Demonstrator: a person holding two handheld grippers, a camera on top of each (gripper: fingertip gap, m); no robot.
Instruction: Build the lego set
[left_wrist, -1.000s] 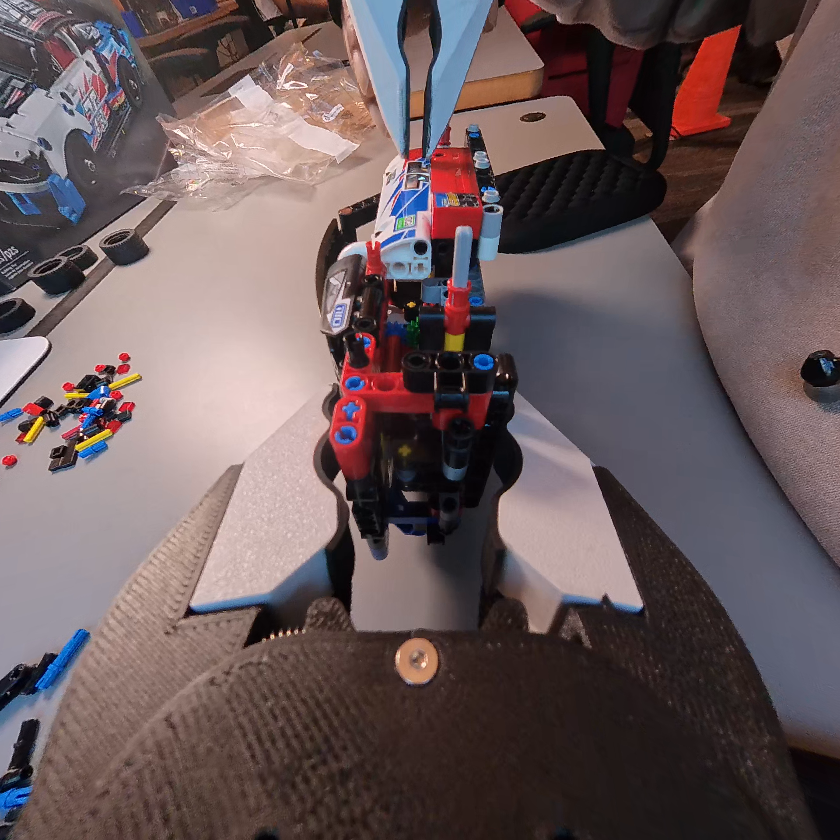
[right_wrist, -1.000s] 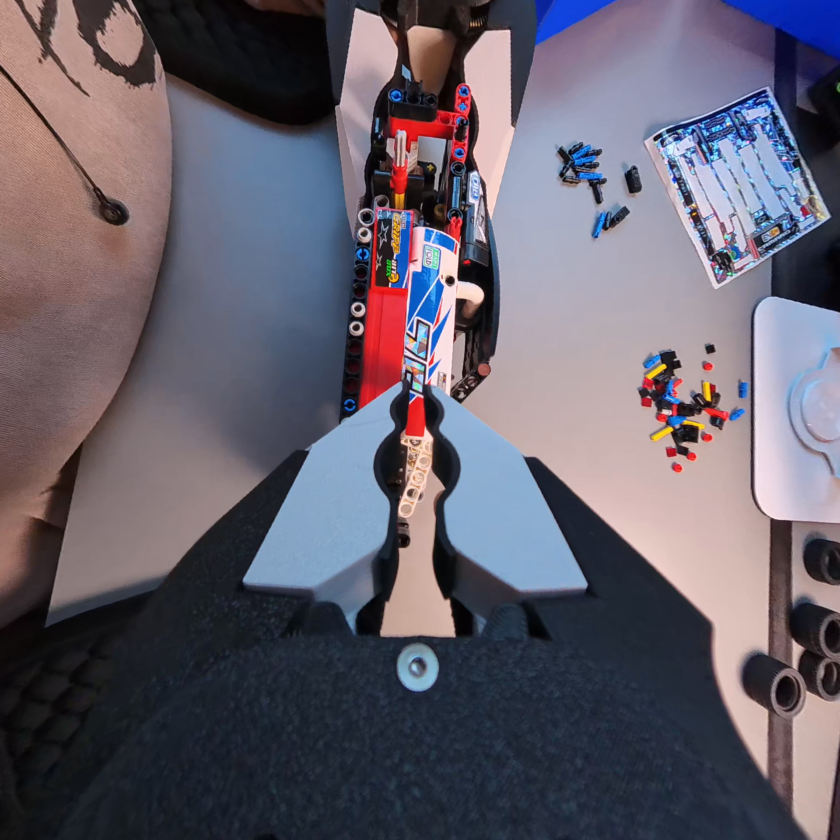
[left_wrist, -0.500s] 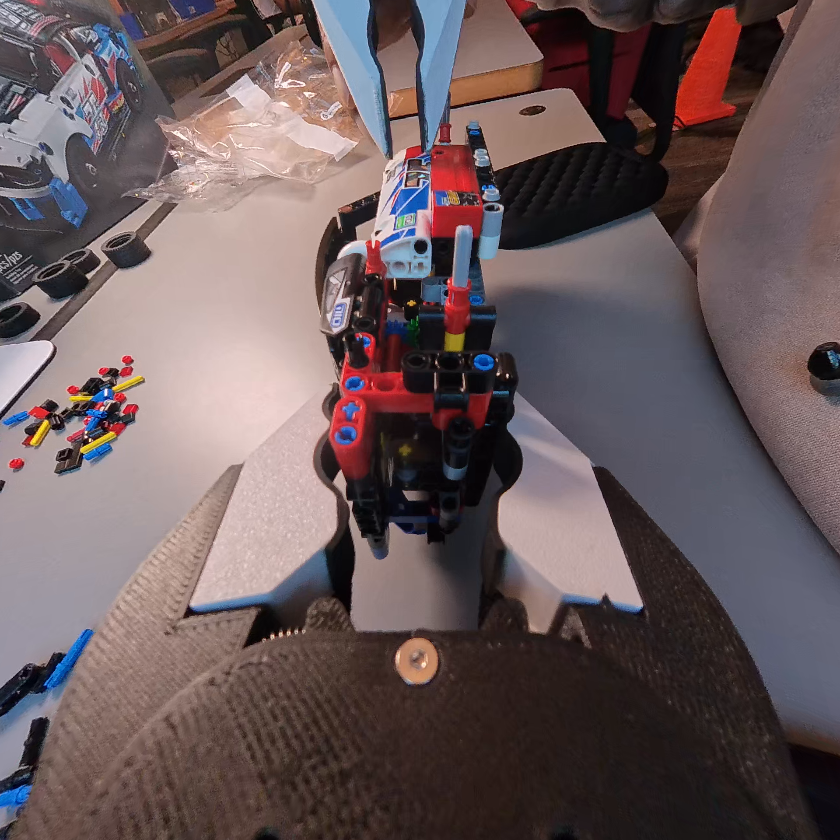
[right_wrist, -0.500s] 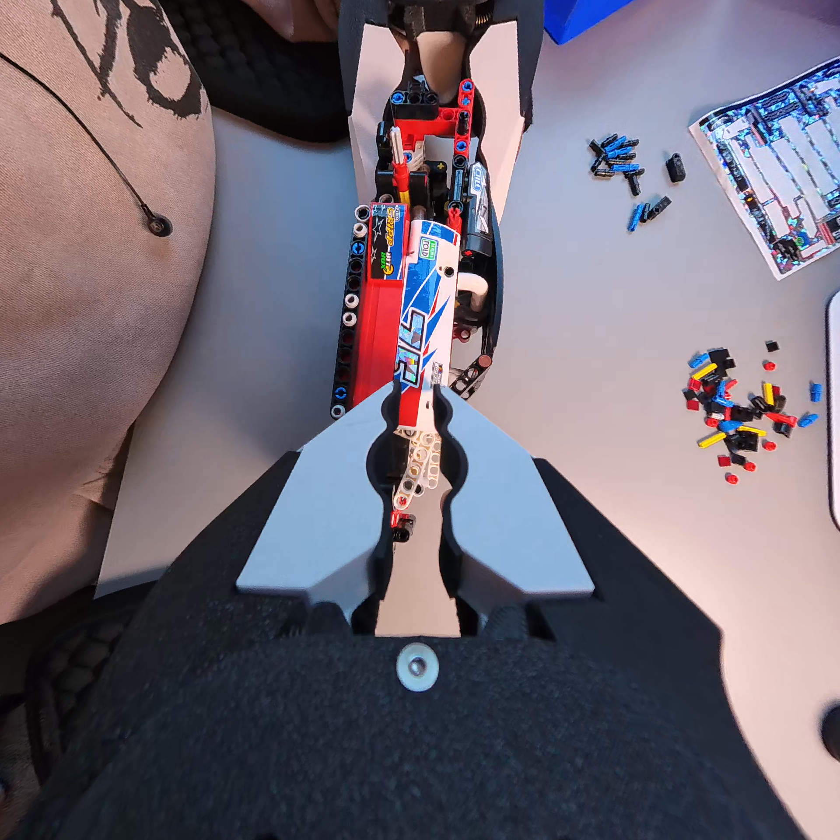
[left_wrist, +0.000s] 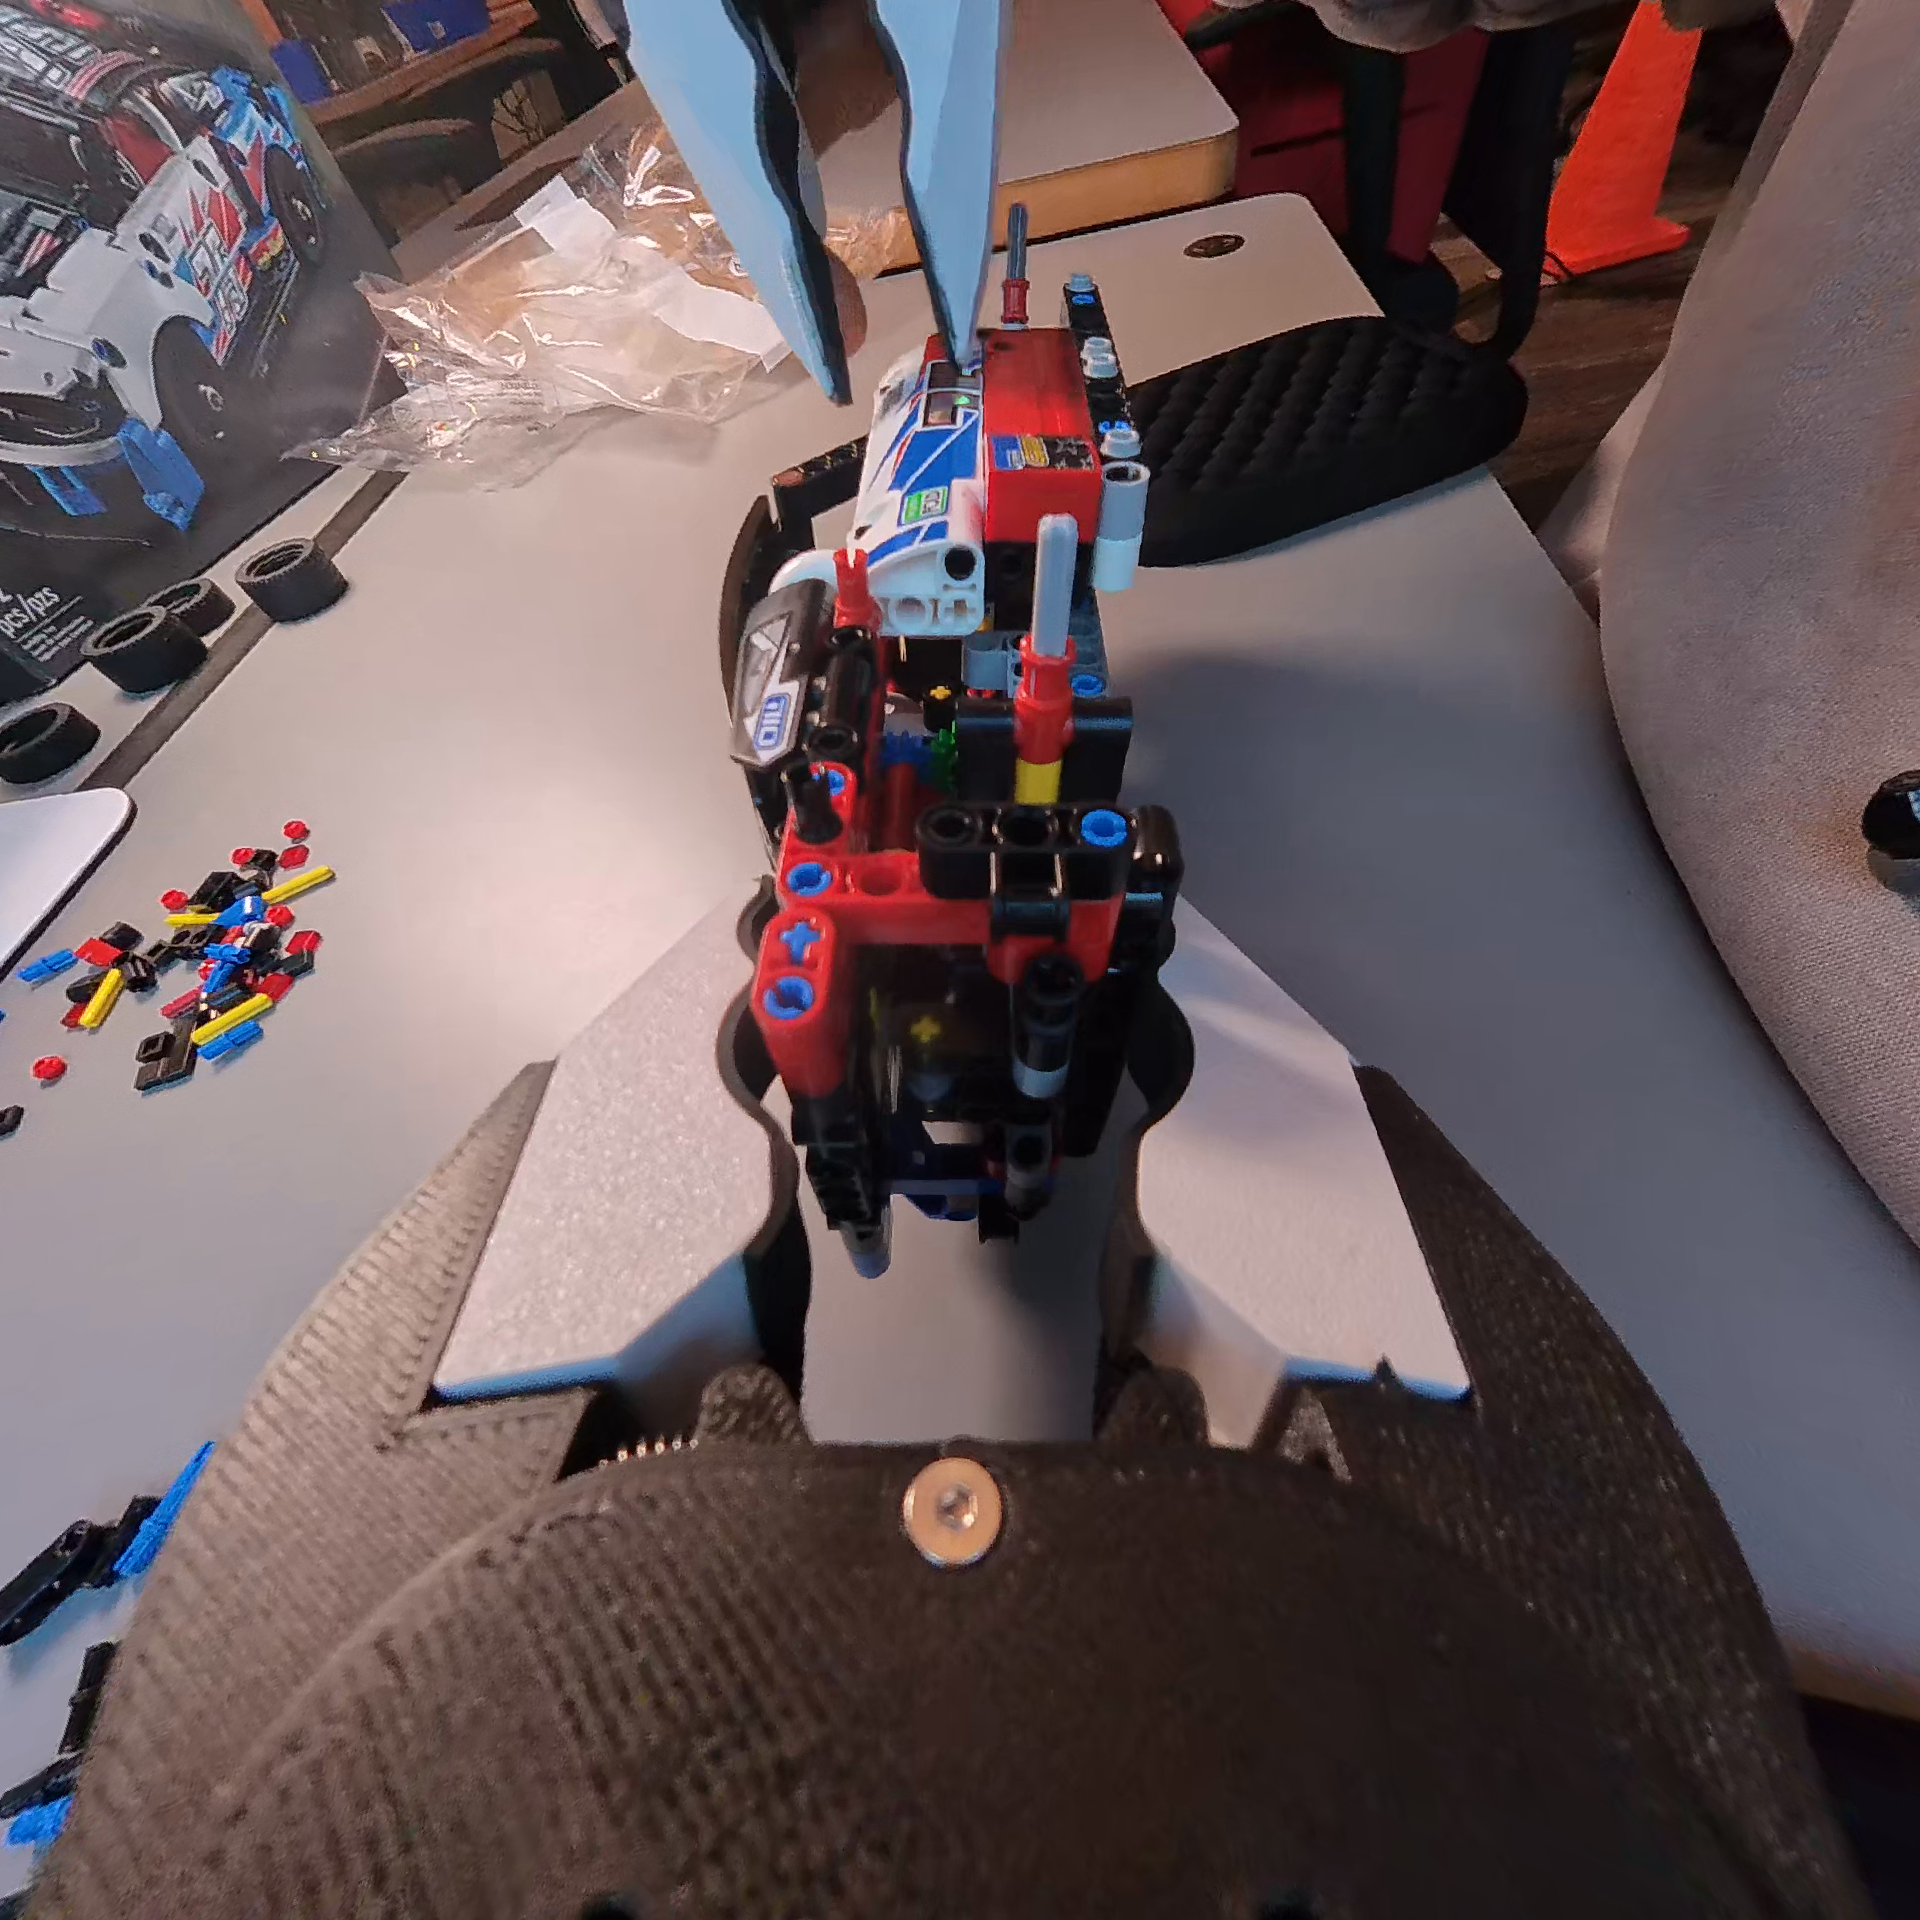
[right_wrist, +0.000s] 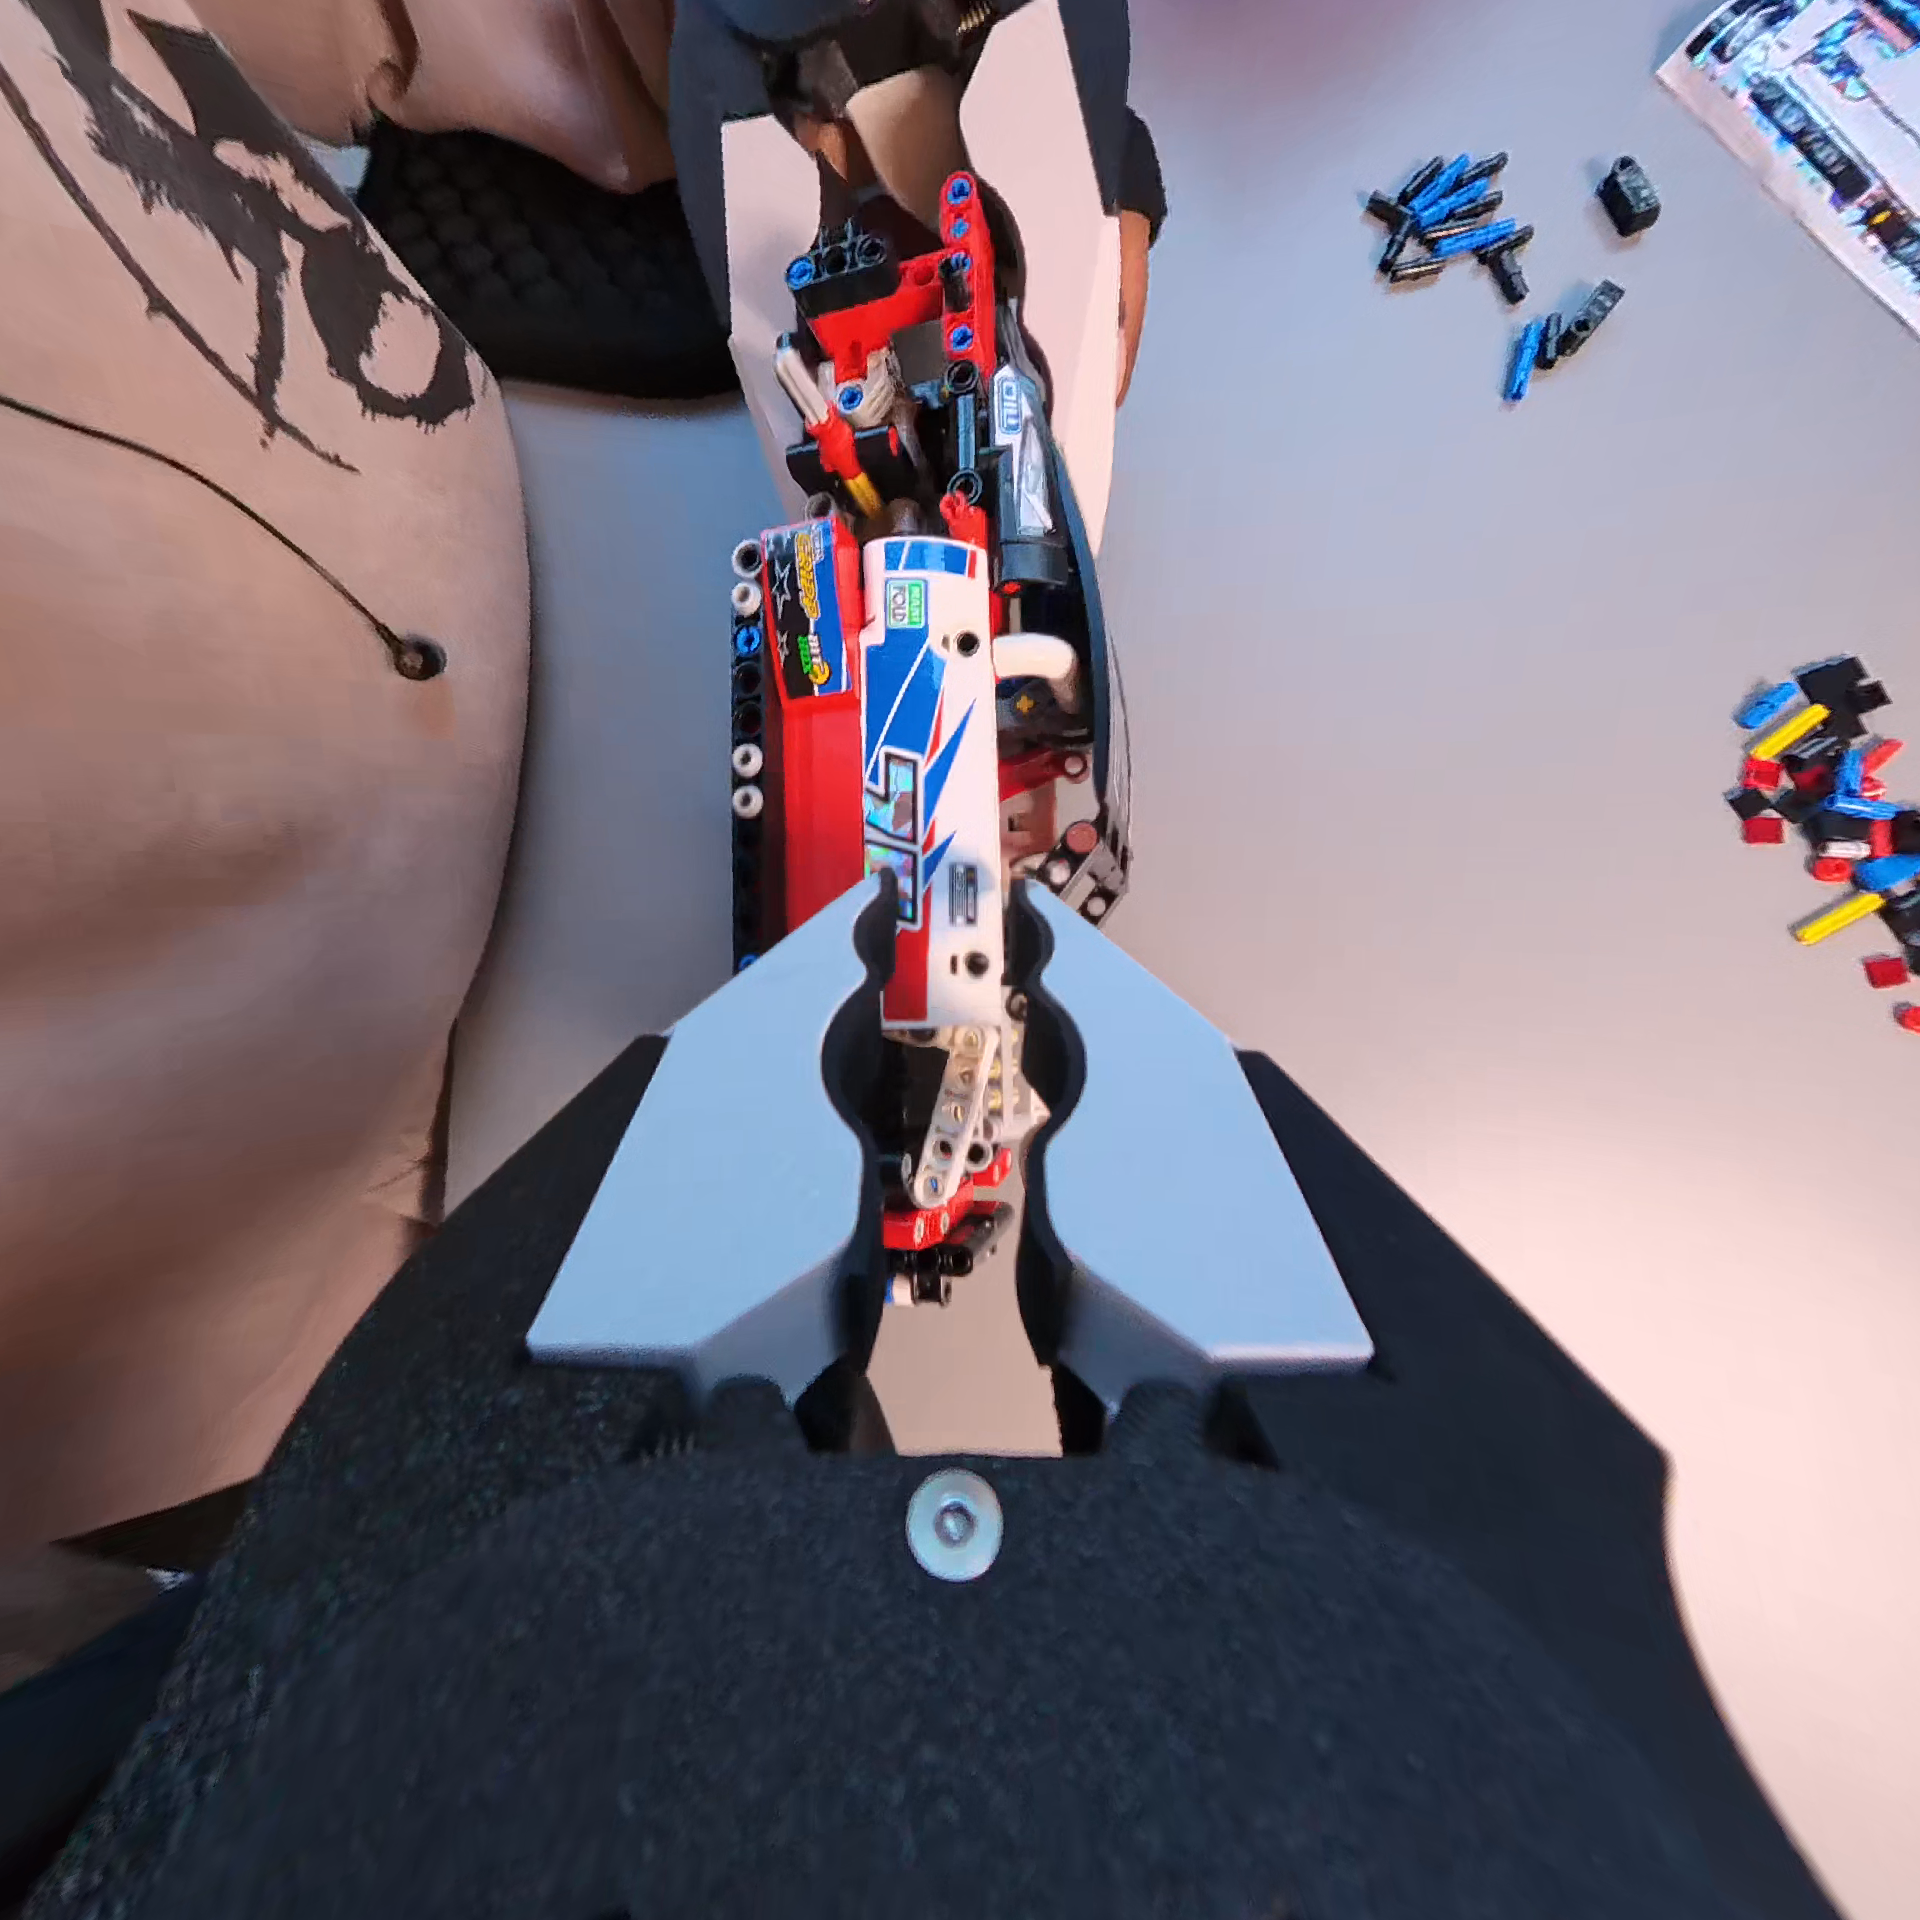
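The part-built Lego car (left_wrist: 977, 904), red, black and white with a blue-striped white panel, lies lengthwise on the grey table (left_wrist: 520, 727). My left gripper (left_wrist: 956, 1039) is shut on its red and black end. My right gripper (right_wrist: 948, 914) comes down at the far end and is open. Its jaws stand a little apart on either side of the white panel (right_wrist: 925, 727). In the left wrist view the right gripper (left_wrist: 899, 374) shows at the top, one fingertip on the panel seam. The left gripper (right_wrist: 914, 260) shows at the top of the right wrist view.
A pile of small loose pieces (left_wrist: 208, 956) lies left of the car, with black tyres (left_wrist: 145, 644), the set's box (left_wrist: 135, 260) and empty plastic bags (left_wrist: 561, 312) behind. Blue and black pins (right_wrist: 1455, 229) and a sticker sheet (right_wrist: 1808, 135) lie beyond. A person's beige garment (right_wrist: 208, 727) borders the table. Some 11 cm of space lies between my two pairs of fingers.
My right gripper has moved forward along the car, from the white beam at its end onto the white panel, and its jaws have widened. The left gripper keeps its hold.
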